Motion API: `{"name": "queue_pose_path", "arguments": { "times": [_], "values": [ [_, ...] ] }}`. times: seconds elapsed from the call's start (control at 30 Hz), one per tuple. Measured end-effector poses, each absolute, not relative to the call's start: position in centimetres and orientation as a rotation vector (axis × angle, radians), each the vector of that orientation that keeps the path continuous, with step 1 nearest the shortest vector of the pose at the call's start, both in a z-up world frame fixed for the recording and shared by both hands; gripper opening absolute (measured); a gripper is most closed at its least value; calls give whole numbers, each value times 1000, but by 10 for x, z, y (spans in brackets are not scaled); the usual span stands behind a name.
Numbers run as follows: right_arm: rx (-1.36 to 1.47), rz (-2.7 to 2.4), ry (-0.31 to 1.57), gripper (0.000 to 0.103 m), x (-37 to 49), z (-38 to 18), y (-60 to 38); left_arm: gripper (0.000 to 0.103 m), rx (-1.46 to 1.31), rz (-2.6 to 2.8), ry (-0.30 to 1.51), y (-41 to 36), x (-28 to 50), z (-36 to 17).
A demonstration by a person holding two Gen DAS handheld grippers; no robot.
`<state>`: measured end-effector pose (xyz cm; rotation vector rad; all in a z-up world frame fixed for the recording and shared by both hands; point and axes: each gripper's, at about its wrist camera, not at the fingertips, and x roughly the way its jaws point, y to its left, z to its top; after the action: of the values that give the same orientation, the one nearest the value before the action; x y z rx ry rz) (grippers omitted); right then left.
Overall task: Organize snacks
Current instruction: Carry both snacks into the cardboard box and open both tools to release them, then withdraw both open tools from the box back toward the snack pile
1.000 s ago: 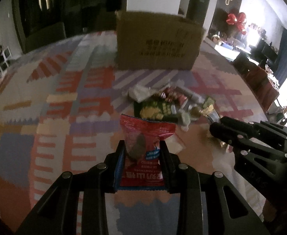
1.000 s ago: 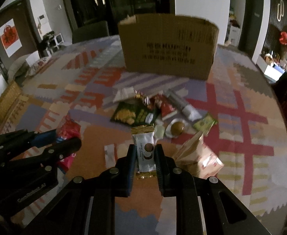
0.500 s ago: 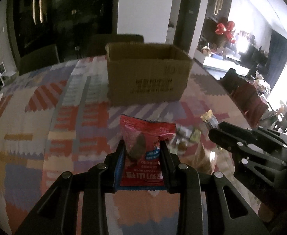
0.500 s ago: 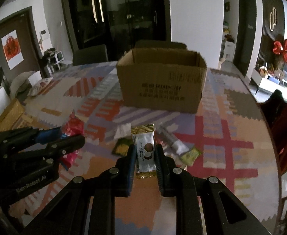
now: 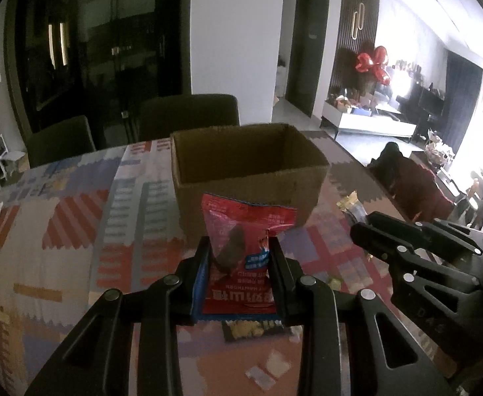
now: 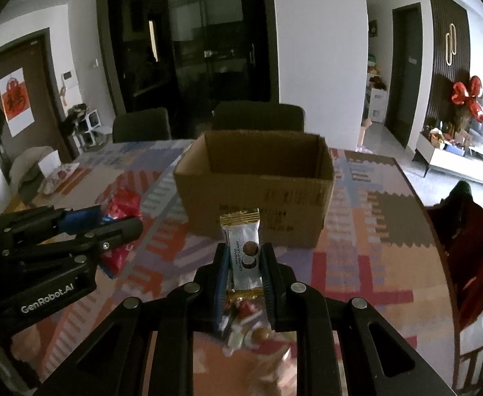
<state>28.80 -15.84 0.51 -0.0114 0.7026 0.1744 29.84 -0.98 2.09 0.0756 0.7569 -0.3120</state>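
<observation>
1. Two snacks are held up in the air in front of the open cardboard box (image 5: 251, 178), one in each claw.
2. Left claw (image 5: 240, 264) is clenched on a red snack packet (image 5: 241, 247) — the packet stands upright between the fingers, its top edge overlapping the box's near wall in the left wrist view.
3. Right claw (image 6: 242, 264) is clamped on a white bar wrapper with gold ends (image 6: 243, 250), also upright, level with the printed front of the box (image 6: 258, 181).
4. Only the left wrist view shows the dark snack pack with yellow print (image 5: 253, 328) lying on the counter (image 5: 60, 264) just below the red packet, plus small pale wrappers (image 5: 268, 368) nearer the camera.
5. Only the right wrist view shows a blurred heap of wrappers (image 6: 246, 326) under the right claw — and the left claw (image 6: 119, 227) from the side, red packet (image 6: 122, 203) sticking out past its fingers.
6. Beyond the box, dark chairs (image 6: 258, 117) stand at the far edge of the patterned counter (image 6: 390, 247).
</observation>
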Motion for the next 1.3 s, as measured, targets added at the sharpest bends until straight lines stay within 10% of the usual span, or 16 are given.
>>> {"name": "queue_pose_path", "arguments": {
  "times": [1.0, 1.17, 1.3],
  "values": [
    [-1, 162, 851, 21, 459, 15, -177, 34, 43, -290, 960, -39, 475, 36],
    [26, 138, 890, 22, 478, 9, -181, 61, 25, -263, 967, -37, 491, 36],
    [15, 108, 896, 47, 478, 7, -183, 68, 47, -239, 945, -33, 488, 39]
  ]
}}
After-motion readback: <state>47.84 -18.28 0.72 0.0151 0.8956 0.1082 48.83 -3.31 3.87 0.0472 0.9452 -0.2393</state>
